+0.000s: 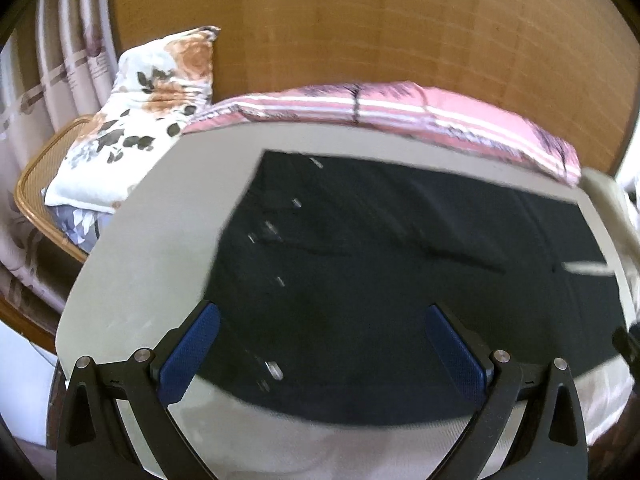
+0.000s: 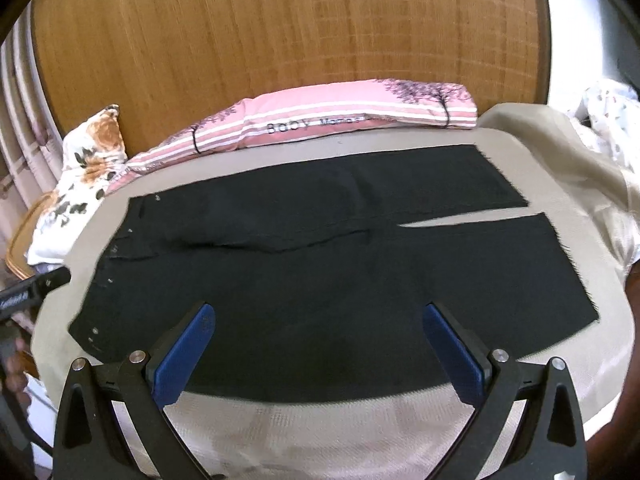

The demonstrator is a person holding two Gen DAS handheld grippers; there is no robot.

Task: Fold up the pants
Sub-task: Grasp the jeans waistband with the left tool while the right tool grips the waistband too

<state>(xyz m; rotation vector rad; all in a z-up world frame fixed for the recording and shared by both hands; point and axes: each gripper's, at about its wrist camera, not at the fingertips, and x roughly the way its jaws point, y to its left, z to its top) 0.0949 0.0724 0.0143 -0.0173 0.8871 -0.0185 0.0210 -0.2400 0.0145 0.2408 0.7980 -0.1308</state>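
I see my 2 grippers, left [image 1: 322,320] and right [image 2: 320,320], both gaping wide and empty over the pants [image 2: 304,264], flat on the table [image 2: 560,184], pink bundle [image 2: 340,120] and pillow [image 1: 160,100] behind.

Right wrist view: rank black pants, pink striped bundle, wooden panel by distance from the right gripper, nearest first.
From the right gripper, which is open:
1. Black pants: directly ahead, spread flat on the beige surface, passing under the fingertips.
2. Pink striped bundle: beyond the pants, along the far edge.
3. Wooden panel: farthest, upright behind the bundle.
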